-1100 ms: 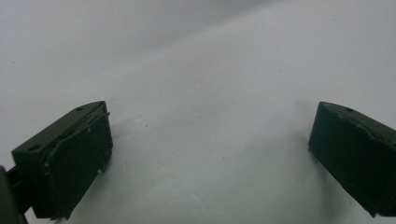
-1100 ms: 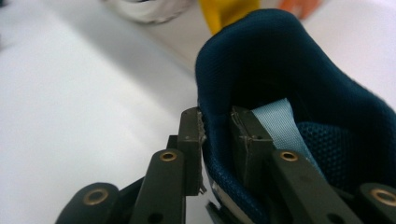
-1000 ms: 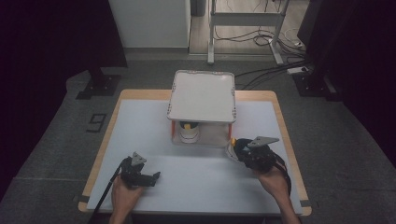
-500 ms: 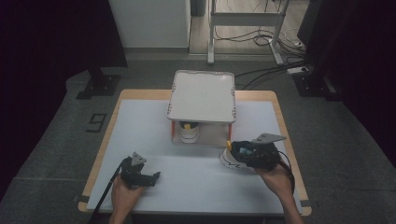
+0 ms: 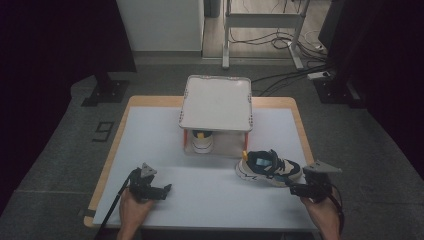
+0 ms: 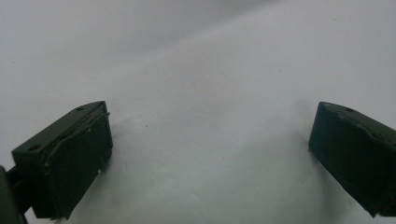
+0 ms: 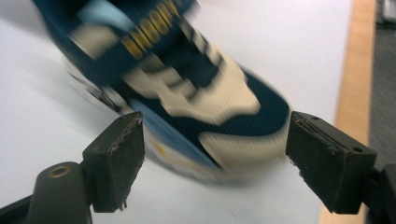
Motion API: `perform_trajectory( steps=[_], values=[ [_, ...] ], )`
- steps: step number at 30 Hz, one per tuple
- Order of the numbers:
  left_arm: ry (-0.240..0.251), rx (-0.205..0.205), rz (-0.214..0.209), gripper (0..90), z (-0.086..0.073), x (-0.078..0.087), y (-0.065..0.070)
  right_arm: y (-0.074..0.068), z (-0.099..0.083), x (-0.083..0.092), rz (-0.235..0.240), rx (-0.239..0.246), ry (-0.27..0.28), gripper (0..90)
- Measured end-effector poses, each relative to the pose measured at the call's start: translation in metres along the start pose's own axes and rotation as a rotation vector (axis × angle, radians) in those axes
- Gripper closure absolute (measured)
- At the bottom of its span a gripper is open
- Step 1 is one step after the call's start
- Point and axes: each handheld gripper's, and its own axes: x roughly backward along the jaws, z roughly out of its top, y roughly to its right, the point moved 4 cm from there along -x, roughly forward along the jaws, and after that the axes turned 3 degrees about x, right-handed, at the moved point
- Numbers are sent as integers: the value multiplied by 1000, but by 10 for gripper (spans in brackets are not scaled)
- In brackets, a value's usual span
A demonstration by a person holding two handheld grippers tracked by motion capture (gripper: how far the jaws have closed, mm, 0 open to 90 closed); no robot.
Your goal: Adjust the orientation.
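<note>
Jaws of the right gripper (image 5: 294, 189) have just been opening and are standing released, nothing between the pads; the sneaker (image 5: 269, 167) is lying on the white table (image 5: 150, 135) just beyond them, in front of the rack (image 5: 217, 102). Left gripper (image 5: 165, 190) is resting released over bare table.

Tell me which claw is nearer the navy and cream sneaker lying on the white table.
Right. The right claw sits open just off the navy and cream sneaker's toe; the left claw rests across the table, well apart.
</note>
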Motion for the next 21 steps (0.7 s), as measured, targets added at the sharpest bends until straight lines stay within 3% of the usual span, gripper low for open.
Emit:
perform_trajectory(
  steps=[4, 7, 16, 21],
  values=[
    [0, 0, 0, 0, 0, 0, 0, 8, -18, -13, -18, -38, -29, 195],
    [0, 0, 0, 0, 0, 0, 0, 14, -22, -25, -44, -58, -31, 192],
    [-1, -1, 0, 0, 0, 0, 0, 42, -11, -44, -94, -135, -10, 194],
    [0, 0, 0, 0, 0, 0, 0, 60, 0, -61, -91, -181, -23, 176]
  ],
)
